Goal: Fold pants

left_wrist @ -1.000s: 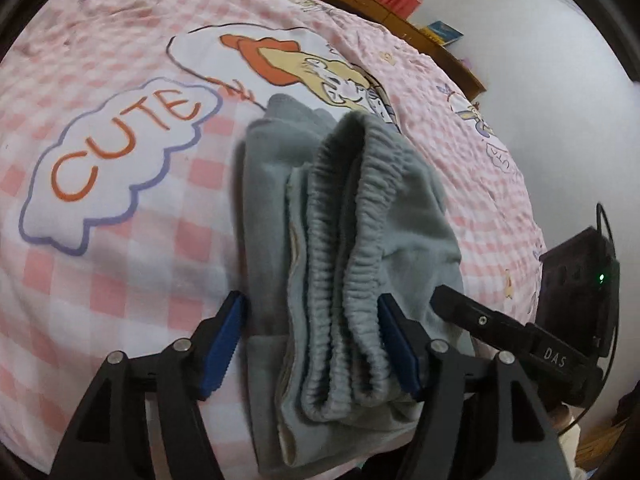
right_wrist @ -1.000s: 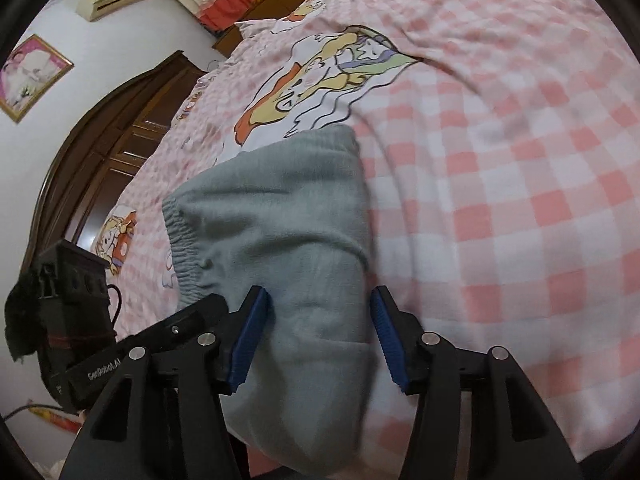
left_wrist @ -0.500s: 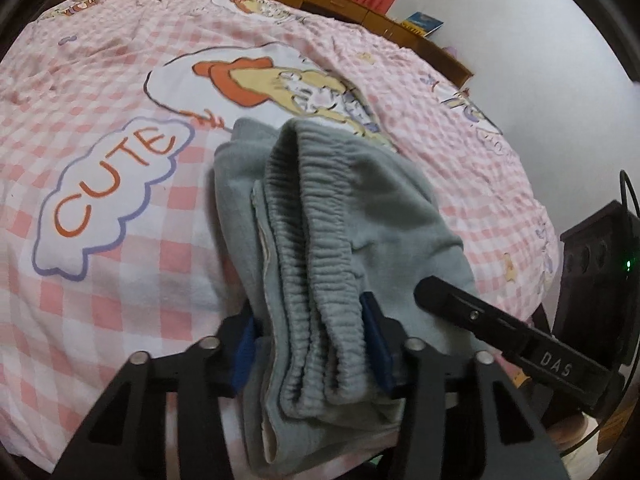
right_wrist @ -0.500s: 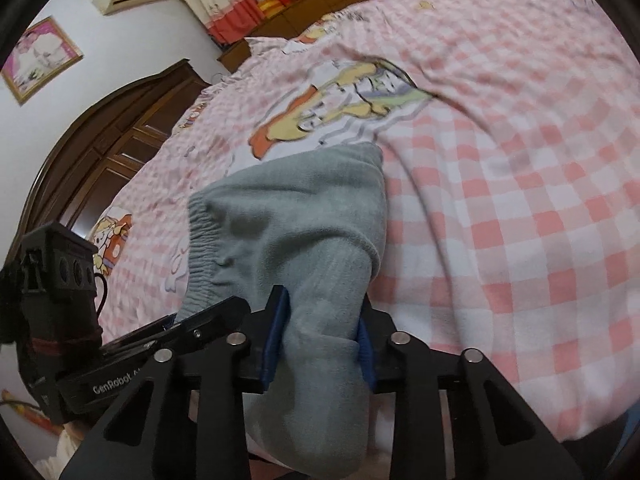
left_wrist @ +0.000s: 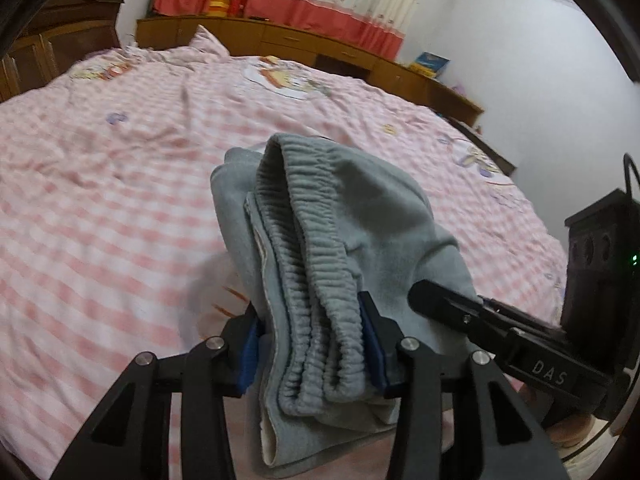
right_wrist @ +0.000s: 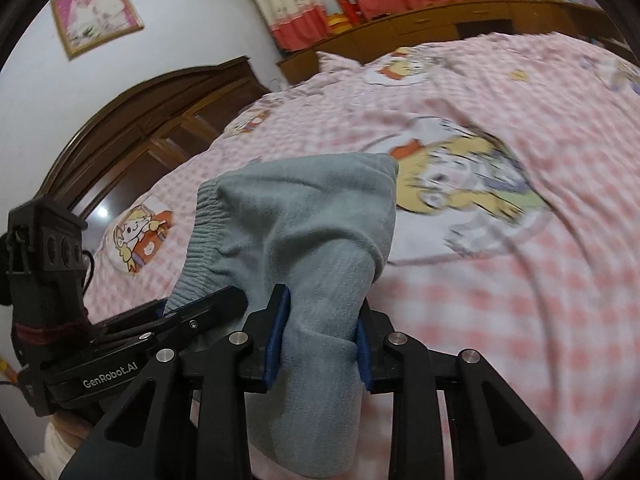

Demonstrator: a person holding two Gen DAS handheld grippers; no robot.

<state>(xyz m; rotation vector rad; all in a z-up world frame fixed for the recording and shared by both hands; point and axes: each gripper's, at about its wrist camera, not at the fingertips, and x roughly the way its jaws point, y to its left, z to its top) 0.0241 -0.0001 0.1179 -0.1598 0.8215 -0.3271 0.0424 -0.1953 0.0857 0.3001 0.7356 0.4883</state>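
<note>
Grey fleece pants [left_wrist: 352,232], ribbed waistband [left_wrist: 308,280], both claws clamped

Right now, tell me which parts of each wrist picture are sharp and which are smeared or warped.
Left wrist view: the left tool and gray pants are sharp; the pink checked bedspread is motion-smeared; the fisheye bows the room edges. Right wrist view: the right tool and pants are crisp; the cartoon print and checks are streaked; a dark circular rim frames the picture.
</note>
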